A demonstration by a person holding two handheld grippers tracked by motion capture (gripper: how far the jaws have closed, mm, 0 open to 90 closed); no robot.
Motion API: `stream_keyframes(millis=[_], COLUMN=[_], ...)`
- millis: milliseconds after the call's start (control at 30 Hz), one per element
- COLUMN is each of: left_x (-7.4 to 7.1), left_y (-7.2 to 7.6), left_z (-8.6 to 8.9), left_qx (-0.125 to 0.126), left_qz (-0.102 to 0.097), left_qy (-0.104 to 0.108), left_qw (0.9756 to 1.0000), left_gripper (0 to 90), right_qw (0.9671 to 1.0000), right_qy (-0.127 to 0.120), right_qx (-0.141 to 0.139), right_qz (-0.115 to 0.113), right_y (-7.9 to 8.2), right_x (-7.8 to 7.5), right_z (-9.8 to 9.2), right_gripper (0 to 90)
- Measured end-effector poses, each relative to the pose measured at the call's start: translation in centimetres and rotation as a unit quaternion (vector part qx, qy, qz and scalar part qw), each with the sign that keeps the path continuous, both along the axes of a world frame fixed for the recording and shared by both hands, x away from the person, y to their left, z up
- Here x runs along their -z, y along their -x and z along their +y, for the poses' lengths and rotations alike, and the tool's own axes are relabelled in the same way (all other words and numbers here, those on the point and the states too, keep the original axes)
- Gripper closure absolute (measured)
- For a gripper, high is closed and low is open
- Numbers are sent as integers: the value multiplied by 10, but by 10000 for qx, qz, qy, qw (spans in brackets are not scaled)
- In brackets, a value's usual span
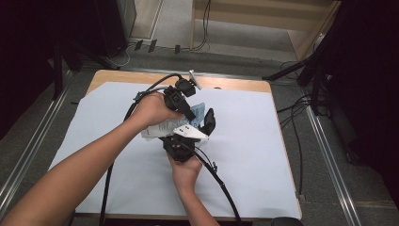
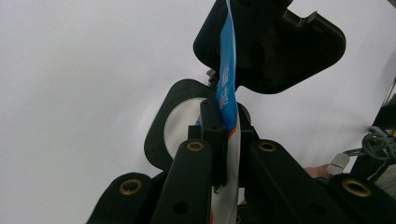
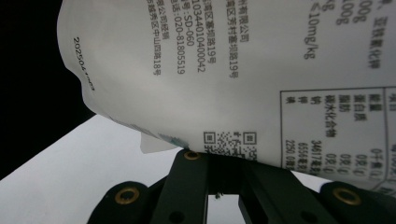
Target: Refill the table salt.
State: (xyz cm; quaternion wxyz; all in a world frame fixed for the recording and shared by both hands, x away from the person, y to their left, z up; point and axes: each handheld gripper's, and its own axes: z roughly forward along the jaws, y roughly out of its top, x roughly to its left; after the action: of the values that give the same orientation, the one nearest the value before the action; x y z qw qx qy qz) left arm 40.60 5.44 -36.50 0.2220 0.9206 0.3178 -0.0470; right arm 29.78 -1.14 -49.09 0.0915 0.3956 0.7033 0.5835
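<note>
High view: table (image 1: 244,155) under a white sheet, bare wood strip along the far edge, dark stands and loose floor cables on both sides. Both forearms meet mid-table, where I've got the packet (image 1: 162,128), white with a blue end, lifted off the sheet between the two tools.

Left hand-held gripper (image 1: 197,123) comes in from the far side, pointing down and toward me. Right hand-held gripper (image 1: 209,123) comes up from the near side. They sit nearly touching, so the hands crowd each other and block most of the packet from above.

Left gripper view: packet (image 2: 227,88) edge-on, blue strip upright, left hand-held gripper (image 2: 227,140) pressed together on that thin edge. Right tool's black body hangs just behind it. My read: pinching the seal edge so the two tools can pull against each other and tear or open it.

Right gripper view: packet's (image 3: 224,60) printed back with table and QR code, tilted. Right hand-held gripper (image 3: 224,161) pinches its lower edge, jaws pressed together on the film.

In the way: trailing cables (image 1: 221,183) across the near sheet, could snag if I pull apart. Nothing else on the table that I can see.
</note>
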Motion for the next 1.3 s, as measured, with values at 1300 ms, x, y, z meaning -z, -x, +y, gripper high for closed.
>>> stream_keyframes(millis=[1300], left_x=[-1], left_y=[1], left_z=[-5], left_qx=[-4], left_qz=[-28], left_qy=[-124], left_qw=[9999], left_gripper=[900], right_qw=[10000], right_qy=[-62], right_qx=[11], right_qz=[23], right_y=[-1], right_x=[-1], right_z=[-1], right_gripper=[900])
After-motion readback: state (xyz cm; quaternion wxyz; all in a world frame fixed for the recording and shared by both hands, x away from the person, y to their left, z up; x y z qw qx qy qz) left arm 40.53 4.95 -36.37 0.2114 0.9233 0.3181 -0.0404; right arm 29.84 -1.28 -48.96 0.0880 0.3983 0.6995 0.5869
